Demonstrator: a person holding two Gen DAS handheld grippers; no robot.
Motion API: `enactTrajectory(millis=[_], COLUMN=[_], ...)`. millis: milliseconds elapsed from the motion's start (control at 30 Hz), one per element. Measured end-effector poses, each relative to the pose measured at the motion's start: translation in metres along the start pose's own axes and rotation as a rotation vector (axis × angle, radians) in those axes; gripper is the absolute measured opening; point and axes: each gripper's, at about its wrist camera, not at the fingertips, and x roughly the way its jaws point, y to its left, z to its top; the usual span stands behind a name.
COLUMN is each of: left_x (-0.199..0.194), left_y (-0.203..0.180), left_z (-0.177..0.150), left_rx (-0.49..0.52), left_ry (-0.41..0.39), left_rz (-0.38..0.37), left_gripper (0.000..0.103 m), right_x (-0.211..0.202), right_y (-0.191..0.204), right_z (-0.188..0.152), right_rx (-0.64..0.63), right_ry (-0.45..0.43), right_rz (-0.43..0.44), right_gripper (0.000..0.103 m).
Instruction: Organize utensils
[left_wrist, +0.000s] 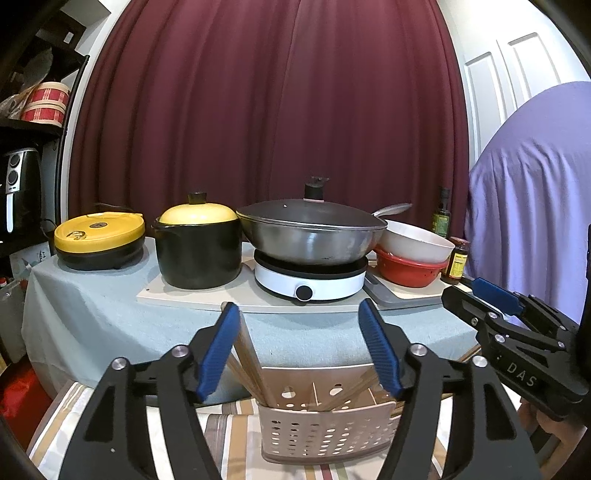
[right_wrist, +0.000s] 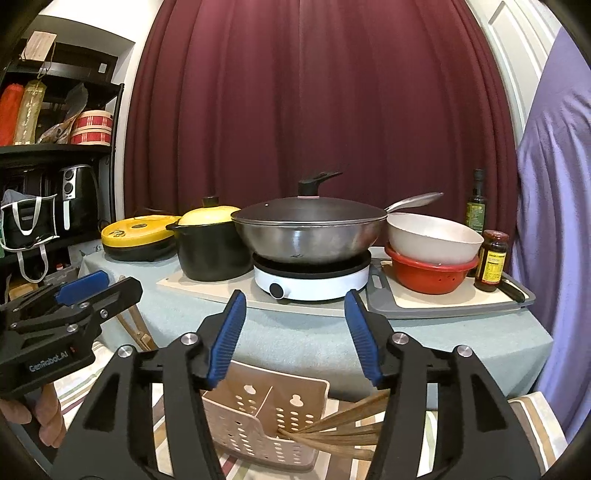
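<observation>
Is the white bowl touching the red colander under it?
Touching. The right wrist view shows the white bowl nested in the red colander, resting on its rim with no gap.

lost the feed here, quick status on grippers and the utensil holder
Left gripper open, empty. Right gripper open, empty. Chopsticks already in perforated holder, fanned and leaning. Nothing between grippers and holder.

Table under pale blue cloth (right_wrist: 317, 343) carries yellow-lidded cooker (right_wrist: 138, 236), pale board (right_wrist: 221, 291), grey cutting board (right_wrist: 454, 306). Striped cloth (left_wrist: 225, 435) bears perforated utensil caddy (left_wrist: 325, 432).
</observation>
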Motion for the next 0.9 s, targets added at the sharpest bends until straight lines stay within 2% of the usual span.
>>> enactTrajectory(millis=[167,300,400,600,900], left_x=[-0.005,-0.009,-0.014,-0.033,-0.083], left_y=[-0.001,-0.001,-0.001,0.001,0.002], left_z=[0.002,0.001,0.0,-0.008,-0.03], left_rx=[0.012,0.019,0.024,0.027,0.029], left_ry=[-0.019,-0.022,-0.018,-0.003,0.029], left_rz=[0.017,0.032,0.046,0.072,0.104], left_gripper=[0.075,0.078,0.079,0.08,0.083], right_x=[-0.006,-0.014,-0.022,-0.041,-0.091], right_y=[-0.002,-0.002,-0.003,-0.003,0.0], right_z=[0.002,0.002,0.001,-0.004,-0.029], right_rx=[0.003,0.001,-0.005,-0.015,-0.015], right_ry=[-0.009,-0.02,-0.023,-0.014,0.026], right_rz=[-0.019,-0.041,-0.056,-0.076,-0.093], right_gripper=[0.07,0.082,0.087,0.091,0.094])
